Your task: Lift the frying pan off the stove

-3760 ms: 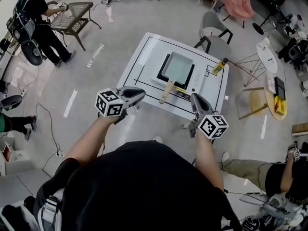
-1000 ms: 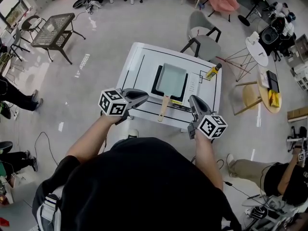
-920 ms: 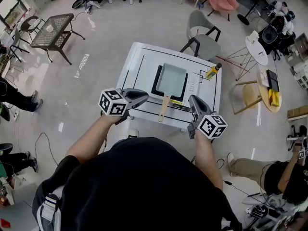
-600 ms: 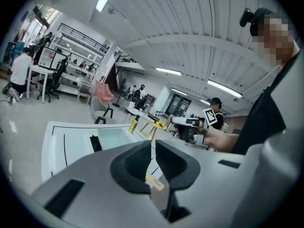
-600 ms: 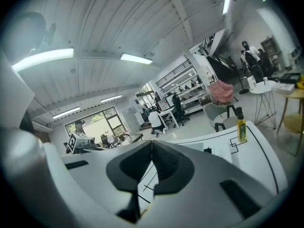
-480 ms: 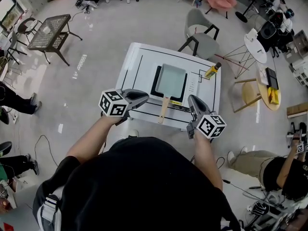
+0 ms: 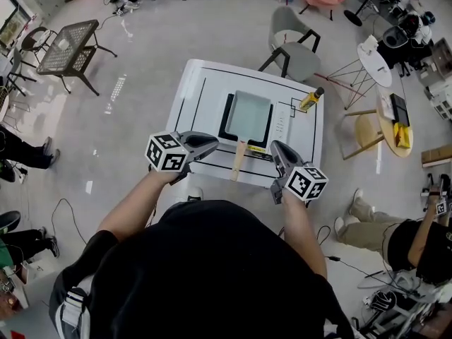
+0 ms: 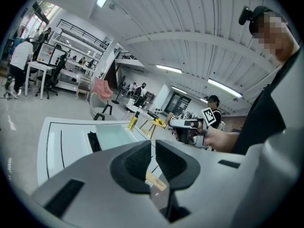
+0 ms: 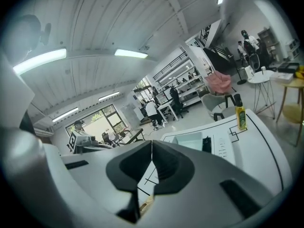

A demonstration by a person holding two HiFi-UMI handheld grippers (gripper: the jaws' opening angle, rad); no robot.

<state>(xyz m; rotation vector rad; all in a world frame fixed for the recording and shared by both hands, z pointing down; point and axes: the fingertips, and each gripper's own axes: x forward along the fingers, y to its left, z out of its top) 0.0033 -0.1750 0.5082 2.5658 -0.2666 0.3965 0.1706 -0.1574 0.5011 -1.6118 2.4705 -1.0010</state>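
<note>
Currently both sets of jaws are closed tight, with nothing between them in either gripper view. My left gripper hangs over the near-left edge of the white tabletop, and my right gripper over the near-right edge. Neither touches the pan. The frying pan is rectangular and pale green inside, and it sits flat on the black stove mid-tabletop. Its wooden handle points back toward me, with the end lying between my two grippers and clear of both. In the left gripper view the handle end shows just behind the closed jaws. A yellow bottle stands upright at the far-right of the tabletop, apart from the stove. A grey chair stands beyond the far edge.
</note>
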